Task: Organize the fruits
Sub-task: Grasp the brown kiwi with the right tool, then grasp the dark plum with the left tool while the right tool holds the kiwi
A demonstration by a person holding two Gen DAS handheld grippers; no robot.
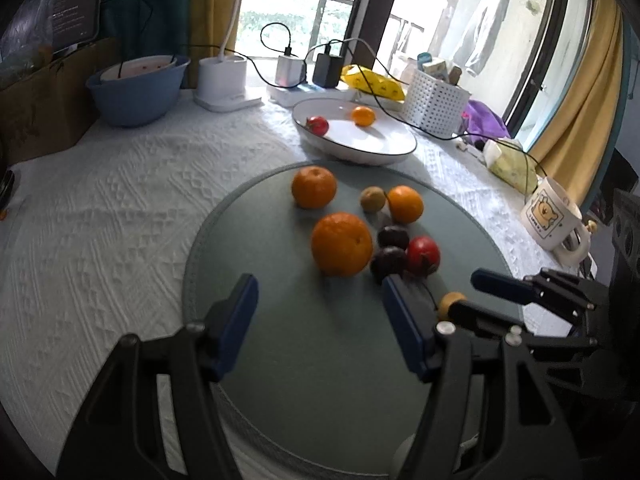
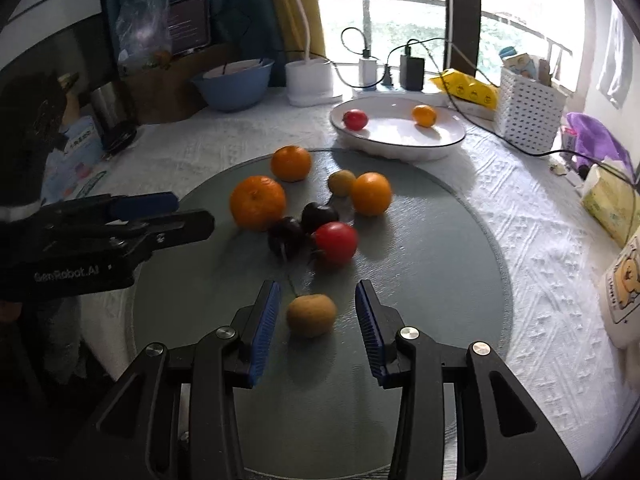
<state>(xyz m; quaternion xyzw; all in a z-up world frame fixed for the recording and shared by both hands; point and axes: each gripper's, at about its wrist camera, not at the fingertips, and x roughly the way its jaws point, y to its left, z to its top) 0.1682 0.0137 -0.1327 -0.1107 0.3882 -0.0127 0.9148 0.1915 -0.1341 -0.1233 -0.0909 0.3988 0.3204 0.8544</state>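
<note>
Low centre of the right view: right tool (image 2: 316, 316) spread around the kiwi (image 2: 311, 315), not touching. Centre it, then pinch gently. Left tool (image 1: 318, 320) spread, empty.

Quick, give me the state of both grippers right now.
Left gripper: open, jaws empty, over the mat short of the big orange.
Right gripper: open, jaws either side of the near kiwi, not pressing it.
</note>
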